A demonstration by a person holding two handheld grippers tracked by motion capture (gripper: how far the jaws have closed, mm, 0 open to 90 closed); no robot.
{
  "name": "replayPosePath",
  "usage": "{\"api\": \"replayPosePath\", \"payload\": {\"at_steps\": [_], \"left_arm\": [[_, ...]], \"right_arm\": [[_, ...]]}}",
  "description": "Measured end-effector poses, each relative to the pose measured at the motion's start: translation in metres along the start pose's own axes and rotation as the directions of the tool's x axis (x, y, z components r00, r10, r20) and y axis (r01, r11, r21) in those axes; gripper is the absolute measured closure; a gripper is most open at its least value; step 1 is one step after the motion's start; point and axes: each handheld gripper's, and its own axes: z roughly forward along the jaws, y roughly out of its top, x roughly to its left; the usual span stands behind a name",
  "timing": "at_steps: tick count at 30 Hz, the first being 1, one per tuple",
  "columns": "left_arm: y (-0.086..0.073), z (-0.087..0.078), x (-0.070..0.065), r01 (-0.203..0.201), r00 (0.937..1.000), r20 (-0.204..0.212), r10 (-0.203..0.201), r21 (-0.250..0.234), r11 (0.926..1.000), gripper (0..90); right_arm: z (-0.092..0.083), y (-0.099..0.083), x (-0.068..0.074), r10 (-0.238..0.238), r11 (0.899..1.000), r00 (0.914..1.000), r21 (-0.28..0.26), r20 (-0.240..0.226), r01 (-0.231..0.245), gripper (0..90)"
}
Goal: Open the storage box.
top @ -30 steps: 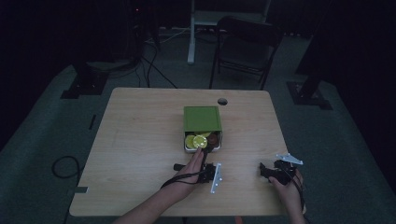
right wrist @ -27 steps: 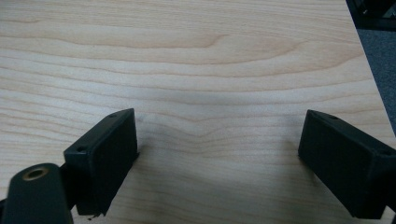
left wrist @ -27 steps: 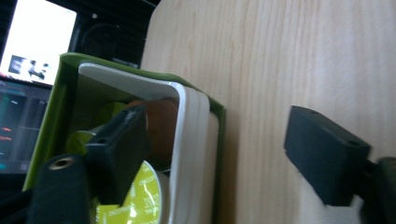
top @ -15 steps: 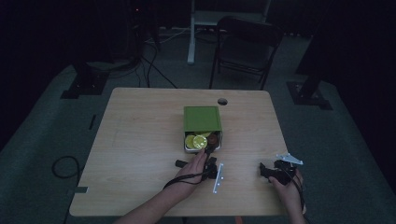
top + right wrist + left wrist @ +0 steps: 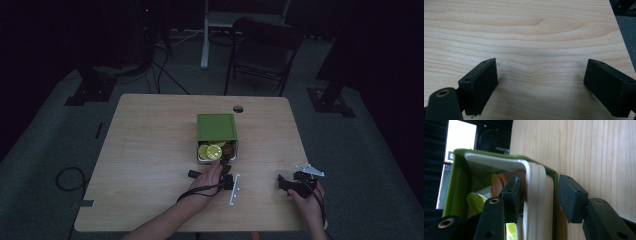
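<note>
Left gripper [image 5: 226, 165]: I see it at about six o'clock of the green box [image 5: 216, 128], nose at the box's open near end. Its jaws have just been closing. In the left gripper view they straddle the white inner wall [image 5: 534, 195]: one pad sits inside against the wall, the other stands outside with a narrow gap to the green edge. So not yet pinching it.

Green box: I find it near the table's [image 5: 150, 150] centre, lid covering the far part, near end open. Yellow-green round pieces [image 5: 209, 151] lie inside, a brown piece [image 5: 499, 183] at their three o'clock, close to the inner pad.

Right gripper [image 5: 289, 183]: I hold it near the table's near edge, at roughly four o'clock of the box and well apart from it. Its jaws are spread wide over bare wood, with nothing between them.
</note>
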Motion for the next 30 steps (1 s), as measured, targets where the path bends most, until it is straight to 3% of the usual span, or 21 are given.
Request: {"api": "replayPosePath", "payload": {"at_steps": [10,12,30], "left_arm": [[-0.0025,0.0046,-0.0008,-0.072,0.9963,-0.046,0.072,0.0,0.9974,68.0],[-0.0028,0.0044,0.0015,-0.067,0.997,-0.037,0.067,-0.004,0.9977,71.7],[0.0015,0.0003,0.0043,-0.068,0.9976,-0.004,0.069,0.018,0.9975,72.5]], "right_arm": [[0.0,0.0,0.0,0.0,1.0,1.0,0.0,0.0,0.0,11.2],[0.0,0.0,0.0,0.0,1.0,1.0,0.0,0.0,0.0,11.3],[0.0,0.0,0.0,0.0,1.0,1.0,0.0,0.0,0.0,11.3]]}}
